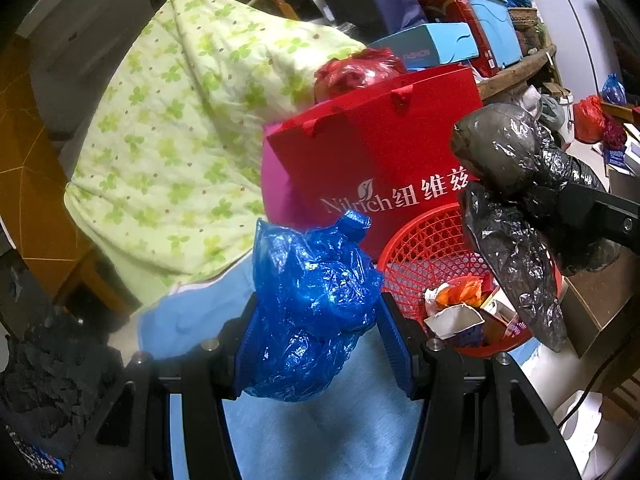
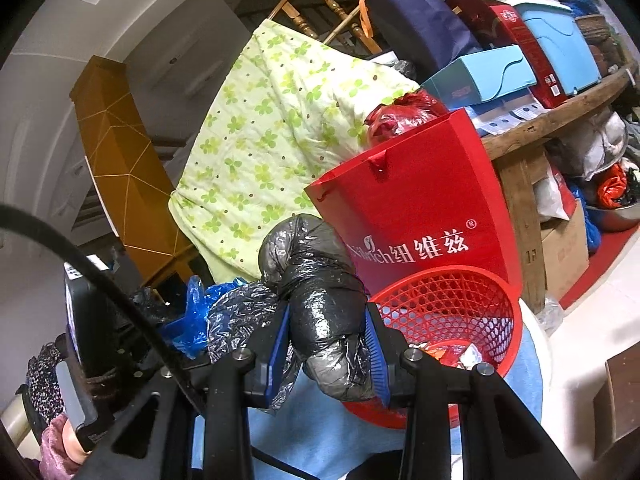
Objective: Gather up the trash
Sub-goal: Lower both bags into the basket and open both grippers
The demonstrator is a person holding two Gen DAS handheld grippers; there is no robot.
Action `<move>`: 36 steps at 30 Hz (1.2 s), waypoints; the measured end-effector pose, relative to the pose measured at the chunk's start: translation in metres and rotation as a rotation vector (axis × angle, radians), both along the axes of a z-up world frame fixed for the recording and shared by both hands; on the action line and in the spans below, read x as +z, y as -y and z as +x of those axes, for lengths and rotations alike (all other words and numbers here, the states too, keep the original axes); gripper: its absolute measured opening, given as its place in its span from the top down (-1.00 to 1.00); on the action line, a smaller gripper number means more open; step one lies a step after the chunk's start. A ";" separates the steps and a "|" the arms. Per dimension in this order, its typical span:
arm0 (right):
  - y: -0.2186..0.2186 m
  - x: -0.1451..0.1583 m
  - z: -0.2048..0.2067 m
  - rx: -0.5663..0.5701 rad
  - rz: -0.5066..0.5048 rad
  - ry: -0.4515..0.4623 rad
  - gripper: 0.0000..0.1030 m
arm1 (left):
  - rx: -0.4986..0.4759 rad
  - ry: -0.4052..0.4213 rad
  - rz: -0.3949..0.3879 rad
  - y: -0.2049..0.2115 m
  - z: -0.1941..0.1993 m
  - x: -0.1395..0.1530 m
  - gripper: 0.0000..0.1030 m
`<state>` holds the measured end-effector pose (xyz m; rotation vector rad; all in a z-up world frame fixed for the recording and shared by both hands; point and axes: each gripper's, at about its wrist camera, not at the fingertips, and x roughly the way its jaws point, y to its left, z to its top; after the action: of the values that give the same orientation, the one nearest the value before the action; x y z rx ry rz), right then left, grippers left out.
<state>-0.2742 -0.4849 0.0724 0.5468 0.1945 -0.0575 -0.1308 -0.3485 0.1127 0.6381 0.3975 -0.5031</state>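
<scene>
Trash is already in both tongs: the left tongs (image 1: 320,332) are clamped on a crumpled blue bag (image 1: 316,304), and the right tongs (image 2: 330,356) are clamped on a wadded black bag (image 2: 316,300) whose long axis runs up and away from the pads. Just beyond both sits the red basket (image 1: 432,240), on a pale blue cloth (image 1: 320,432), with wrappers and torn paper (image 1: 460,312) already in its bottom. From the left wrist view the basket lies ahead and to the right of the blue bag, while the black bag hangs right over the basket's rim, so the right hand looks nearer to a drop. Behind the basket stands a red gift bag (image 1: 384,140), then a green flowered quilt (image 1: 180,120), and farthest off a cluttered wooden shelf (image 2: 560,116) of boxes.
</scene>
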 end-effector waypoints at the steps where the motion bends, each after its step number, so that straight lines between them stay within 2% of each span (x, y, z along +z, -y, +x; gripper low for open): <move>1: 0.001 0.000 -0.001 -0.003 0.002 0.000 0.26 | -0.002 0.000 0.002 0.001 0.000 0.000 -0.12; 21: 0.023 -0.012 -0.015 -0.060 0.051 -0.002 0.26 | -0.056 -0.005 0.039 0.033 -0.004 -0.008 -0.12; 36: 0.046 -0.024 -0.006 -0.108 0.070 -0.033 0.26 | -0.075 -0.100 0.018 0.054 0.009 -0.027 -0.12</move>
<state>-0.2803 -0.5304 0.0484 0.6259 0.2000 -0.1649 -0.1216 -0.4022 0.0856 0.6490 0.4741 -0.6046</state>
